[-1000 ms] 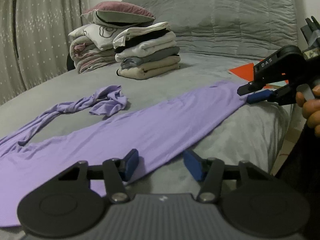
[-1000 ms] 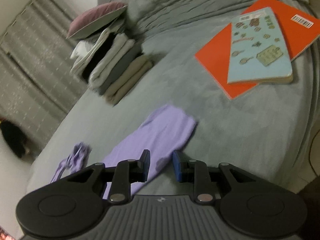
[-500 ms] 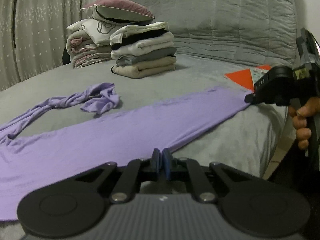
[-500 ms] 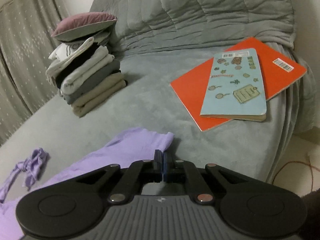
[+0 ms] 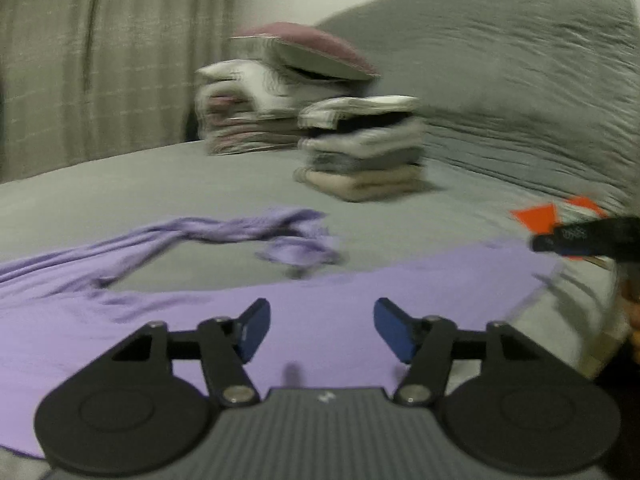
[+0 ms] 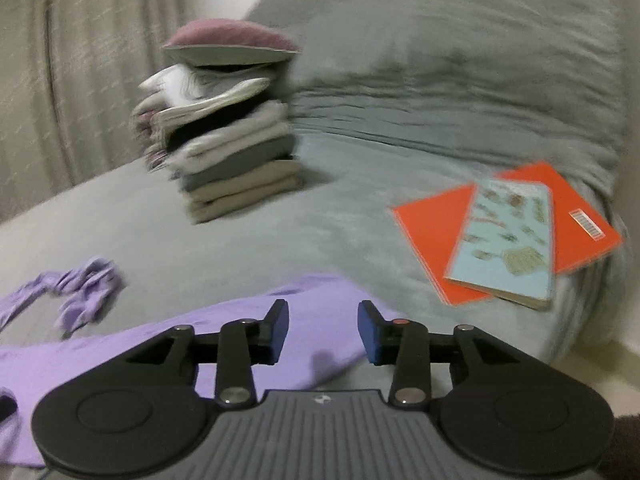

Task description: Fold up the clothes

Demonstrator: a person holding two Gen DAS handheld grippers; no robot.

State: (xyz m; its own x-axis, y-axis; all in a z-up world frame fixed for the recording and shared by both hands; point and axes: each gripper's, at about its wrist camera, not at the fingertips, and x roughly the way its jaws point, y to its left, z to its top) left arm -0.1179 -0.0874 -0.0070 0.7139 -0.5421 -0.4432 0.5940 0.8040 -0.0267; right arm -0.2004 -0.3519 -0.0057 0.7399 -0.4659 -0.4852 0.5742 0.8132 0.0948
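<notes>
While both frames are smeared by motion blur, the left gripper (image 5: pixel 322 330) is seen with its blue pads spread wide and nothing caught between them, poised over the flat band of the purple garment (image 5: pixel 168 320). The right gripper (image 6: pixel 323 330) is likewise parted, its pads gaping over the garment's end nearest the books, and no cloth is pinched there either. From the left wrist view, the right gripper (image 5: pixel 588 238) is glimpsed as a dark streak at that same end of the garment, with fingers (image 5: pixel 632 312) just below it at the frame edge. The garment is laid out long across the grey bed (image 6: pixel 260 248), and a twisted, bunched strand of it (image 5: pixel 240 230) is trailed off on the far side of the flat band. Beyond the garment, a stack of folded clothes (image 6: pixel 236 168) is stood on the bed, capped by a mauve cushion (image 6: pixel 228 42). Beside the garment's end, an orange book (image 6: pixel 432 232) is lain on, with a pale blue book (image 6: pixel 508 240) resting on top of it.
</notes>
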